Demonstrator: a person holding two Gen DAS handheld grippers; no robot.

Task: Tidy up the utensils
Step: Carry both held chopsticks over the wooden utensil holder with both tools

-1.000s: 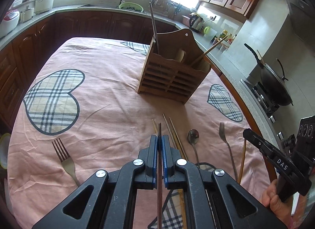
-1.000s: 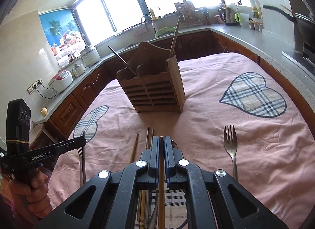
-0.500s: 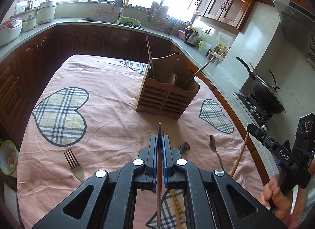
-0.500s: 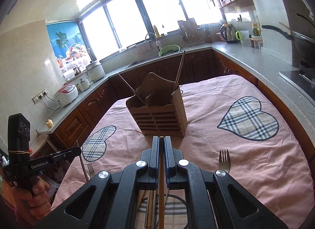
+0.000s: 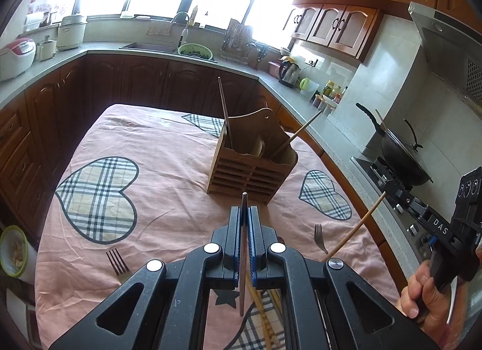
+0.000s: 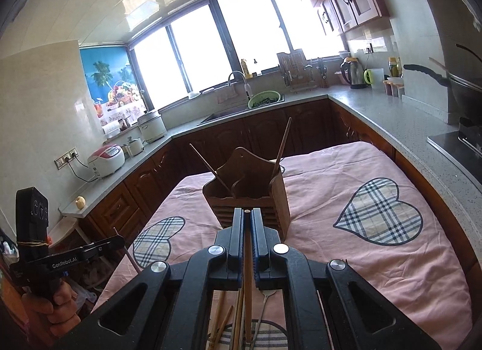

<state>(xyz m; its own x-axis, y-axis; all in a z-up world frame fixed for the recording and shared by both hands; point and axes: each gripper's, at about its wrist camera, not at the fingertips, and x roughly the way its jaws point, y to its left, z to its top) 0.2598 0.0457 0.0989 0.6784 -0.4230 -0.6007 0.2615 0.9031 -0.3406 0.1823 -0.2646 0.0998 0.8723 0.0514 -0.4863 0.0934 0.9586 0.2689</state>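
Left gripper (image 5: 244, 214): my jaws are clamped on a dark chopstick (image 5: 242, 256), its tip poking out ahead toward 12 o'clock.

Right gripper (image 6: 247, 223): my jaws are pinched on a pale wooden chopstick (image 6: 247, 277), which also shows in the left view as a slanted stick at 3 o'clock (image 5: 355, 228).

Wooden holder (image 5: 251, 166): stands on the pink tablecloth (image 5: 168, 151) at 12 o'clock from both my grippers, well clear of either tip.

Done so far: two sticks already lean in the holder, one dark (image 5: 224, 109), one pale (image 5: 301, 131).

Left to do: my two held chopsticks are not yet in (both hang above the table); two forks (image 5: 116, 261) (image 5: 319, 237) and loose chopsticks (image 6: 229, 317) lie at 6 o'clock.

Progress, as I judge it: early to middle.
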